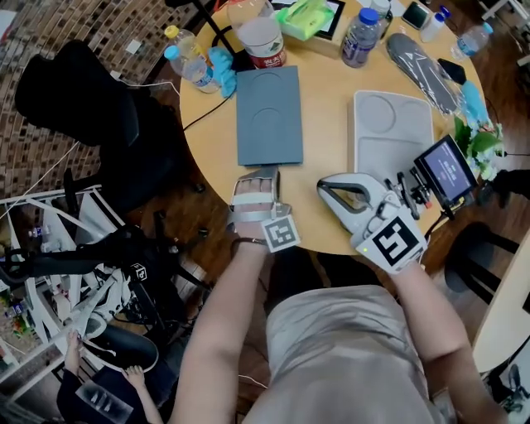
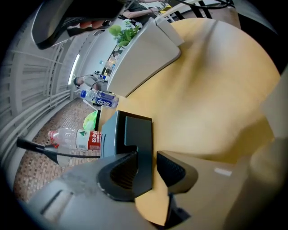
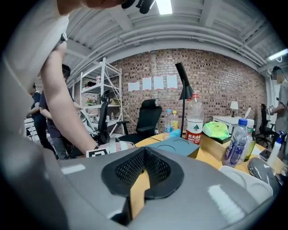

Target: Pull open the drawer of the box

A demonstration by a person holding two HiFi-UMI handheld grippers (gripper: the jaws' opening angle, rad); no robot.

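A flat blue-grey box [image 1: 269, 116] lies on the round wooden table [image 1: 331, 116]; it also shows in the right gripper view [image 3: 180, 146]. Its front tab [image 2: 143, 143] sticks out toward me. My left gripper [image 1: 263, 175] straddles that tab [image 1: 267, 172]: in the left gripper view the gripper [image 2: 147, 155] has one pad against the tab's side, with a thin gap at the other pad. My right gripper [image 1: 323, 187] rests on the table to the right, its pads together on nothing [image 3: 145, 152].
A pale grey tray-like box [image 1: 393, 124] lies right of the blue-grey one. Water bottles [image 1: 361, 36], a green cloth [image 1: 305, 16] and a lamp stem stand at the table's far side. A small screen [image 1: 447, 170] sits at the right edge. A black chair [image 1: 91, 99] is left.
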